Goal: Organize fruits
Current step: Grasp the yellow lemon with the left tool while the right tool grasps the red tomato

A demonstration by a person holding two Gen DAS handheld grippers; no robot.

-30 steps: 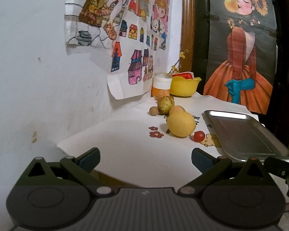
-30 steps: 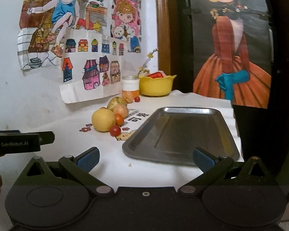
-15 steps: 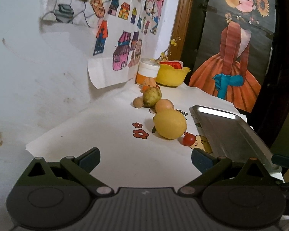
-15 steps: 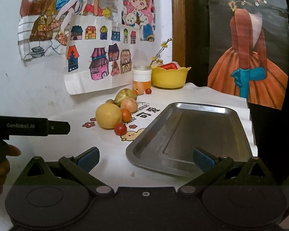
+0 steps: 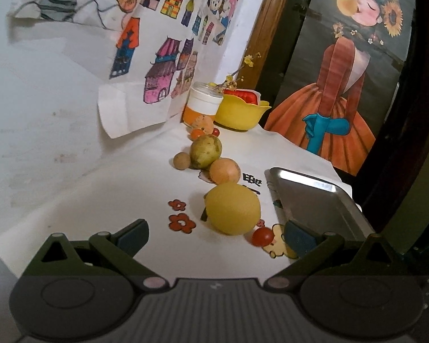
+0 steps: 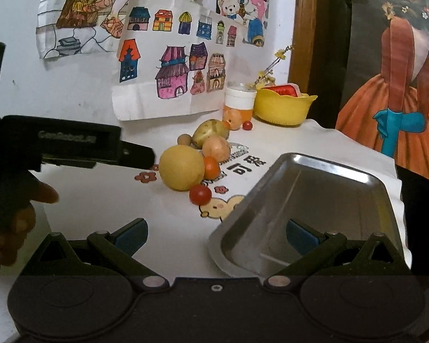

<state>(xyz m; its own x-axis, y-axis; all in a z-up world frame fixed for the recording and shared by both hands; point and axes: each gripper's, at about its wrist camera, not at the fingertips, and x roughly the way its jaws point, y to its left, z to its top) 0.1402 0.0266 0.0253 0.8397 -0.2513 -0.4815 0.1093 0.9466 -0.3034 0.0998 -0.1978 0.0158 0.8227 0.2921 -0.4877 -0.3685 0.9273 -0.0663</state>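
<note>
Nothing is sorted yet: the tray (image 6: 323, 200) lies bare, all fruit beside it, both claws released and empty.

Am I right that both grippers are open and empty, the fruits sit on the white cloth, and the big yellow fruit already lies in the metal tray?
Not quite. The big yellow fruit is not in the metal tray; the right wrist view shows it on the white cloth beside the tray, which holds nothing. The rest stands: left gripper and right gripper have open, empty jaws.
</note>
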